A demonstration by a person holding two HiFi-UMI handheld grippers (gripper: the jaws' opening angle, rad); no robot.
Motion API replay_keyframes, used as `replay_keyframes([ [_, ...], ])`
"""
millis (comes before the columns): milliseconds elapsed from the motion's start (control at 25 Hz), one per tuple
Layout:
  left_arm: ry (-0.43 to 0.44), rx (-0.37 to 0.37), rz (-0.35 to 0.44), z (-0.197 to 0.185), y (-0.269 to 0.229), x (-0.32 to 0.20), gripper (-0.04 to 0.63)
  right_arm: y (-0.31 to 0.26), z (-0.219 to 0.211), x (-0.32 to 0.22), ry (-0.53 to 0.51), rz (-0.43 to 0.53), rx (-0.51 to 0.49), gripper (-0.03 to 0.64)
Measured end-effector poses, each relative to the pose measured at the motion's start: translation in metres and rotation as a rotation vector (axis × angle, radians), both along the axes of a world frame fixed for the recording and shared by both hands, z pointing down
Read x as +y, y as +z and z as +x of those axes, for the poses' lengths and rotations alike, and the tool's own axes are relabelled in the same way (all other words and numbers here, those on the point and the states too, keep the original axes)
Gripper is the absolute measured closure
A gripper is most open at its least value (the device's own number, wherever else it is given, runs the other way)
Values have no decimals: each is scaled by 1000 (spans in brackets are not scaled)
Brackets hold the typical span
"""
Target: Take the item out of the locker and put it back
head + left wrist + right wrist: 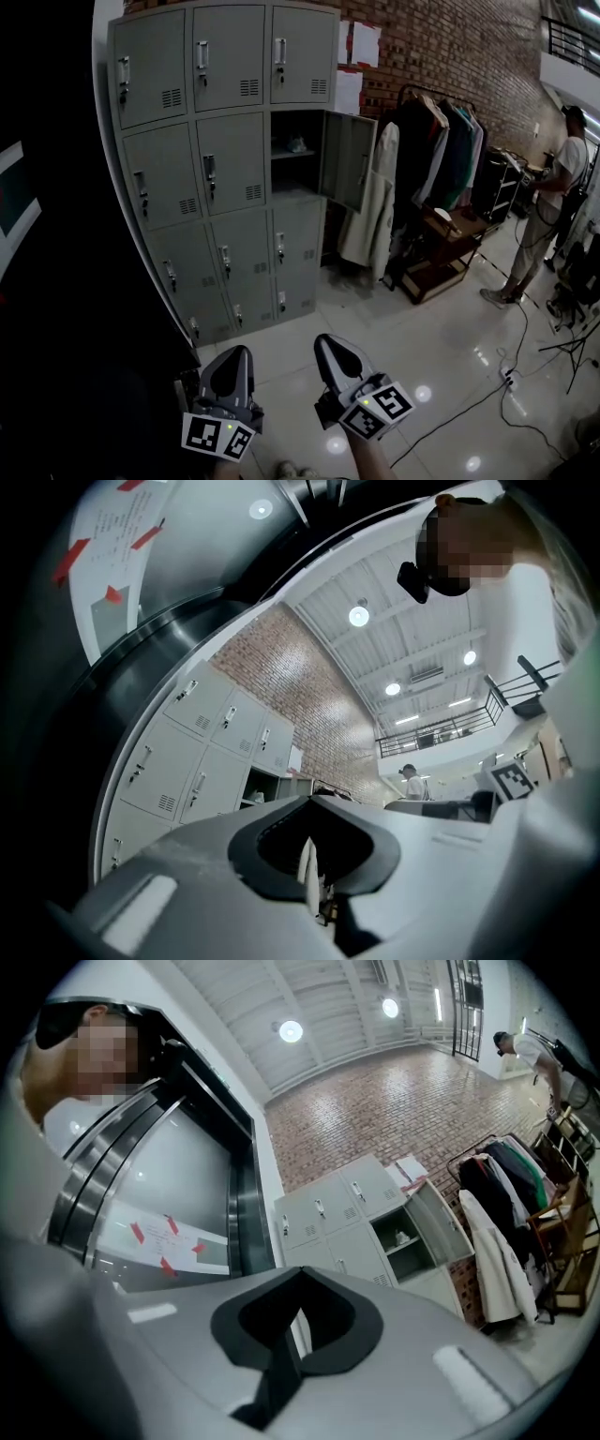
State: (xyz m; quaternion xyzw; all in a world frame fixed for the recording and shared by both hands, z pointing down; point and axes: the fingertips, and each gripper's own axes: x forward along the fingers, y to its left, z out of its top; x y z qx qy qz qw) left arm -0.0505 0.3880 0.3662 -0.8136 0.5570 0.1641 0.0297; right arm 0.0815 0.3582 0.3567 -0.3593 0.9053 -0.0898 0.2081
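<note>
Both sets of jaws closed, empty: left gripper [238,353], right gripper [328,341] held low at 6 o'clock. Small pale item [296,144] on shelf inside open compartment [296,178] of locker [225,141], 12 o'clock, well apart. Judged: nothing done yet — take-out and put-back both remain.

Flat mid-grey lockers [225,169], every door same shade, handles paler. Open compartment dark inside; item [296,144] on its shelf pale, whitish. Brick wall [450,66] red-brown with lighter mortar lines; paper sheets [364,45] on it white. Floor [441,337] glossy white tile, lamp glints. Left gripper [236,352] and right gripper [328,340]: grey shells, black insets, cubes patterned in black-and-white squares. Coat [375,206] on rack cream; garments [450,150] beside it dark green and black. Person [548,206]: white top, beige trousers. Notice [169,1241] white, red tape strips.
</note>
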Motion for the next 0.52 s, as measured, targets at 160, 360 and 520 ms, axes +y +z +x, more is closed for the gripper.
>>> replay_keyframes([
  [160,1,0,20,-2,-7,2,591,-8,2,1,10,23,-7,615],
  [360,4,-1,25,-3,-9,3,591,-12,4,3,14,29,-15,615],
  [520,11,-3,25,0,-10,2,591,-16,6,1,19,33,-15,615],
])
